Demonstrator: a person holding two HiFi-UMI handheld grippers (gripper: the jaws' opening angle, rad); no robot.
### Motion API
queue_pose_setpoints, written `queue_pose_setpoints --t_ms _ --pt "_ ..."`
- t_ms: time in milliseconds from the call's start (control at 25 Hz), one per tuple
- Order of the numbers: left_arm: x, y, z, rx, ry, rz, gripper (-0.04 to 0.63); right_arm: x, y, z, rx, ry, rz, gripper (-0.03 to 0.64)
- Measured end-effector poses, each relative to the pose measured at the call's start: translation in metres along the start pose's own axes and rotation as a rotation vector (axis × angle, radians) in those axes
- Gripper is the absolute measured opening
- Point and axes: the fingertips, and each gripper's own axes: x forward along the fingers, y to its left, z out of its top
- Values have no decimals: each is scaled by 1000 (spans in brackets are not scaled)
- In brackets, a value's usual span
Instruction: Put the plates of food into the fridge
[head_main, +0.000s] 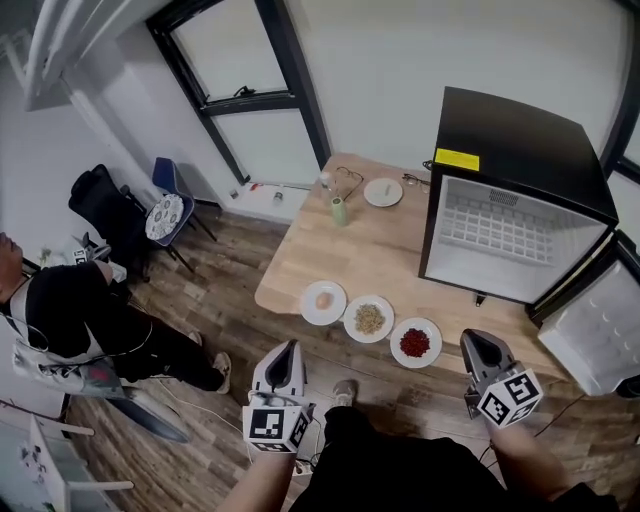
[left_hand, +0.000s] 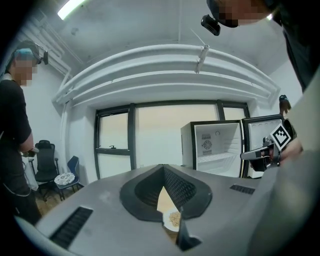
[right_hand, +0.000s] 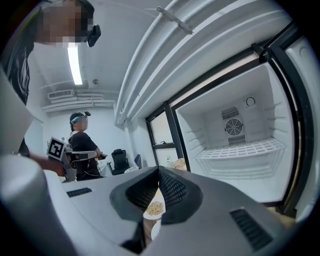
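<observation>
Three white plates sit in a row along the wooden table's near edge: one with a pale round item, one with beige grains, one with red food. The black mini fridge stands on the table's right end with its door swung open, showing a white wire shelf inside. My left gripper hovers shut and empty just short of the table edge. My right gripper is also shut and empty, near the red plate. The grain plate shows below the left jaws, and the grain plate below the right jaws.
A fourth small plate, a green cup and glasses lie at the table's far end. A person in black sits at the left beside chairs. Behind the table are a wall and a window.
</observation>
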Motion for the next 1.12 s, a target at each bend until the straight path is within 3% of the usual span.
queue_pose_setpoints --t_ms 360,480,840,1120 --pt "78 70 5 28 18 -161 5 69 8 12 23 -1 -187 21" --pt "103 79 0 81 35 -252 5 84 8 14 32 -2 -273 21" --pt "172 83 -17 65 33 -485 5 100 7 7 65 -17 -478 21" --pt "207 54 -29 74 21 -663 5 73 2 -14 93 -64 -622 21"
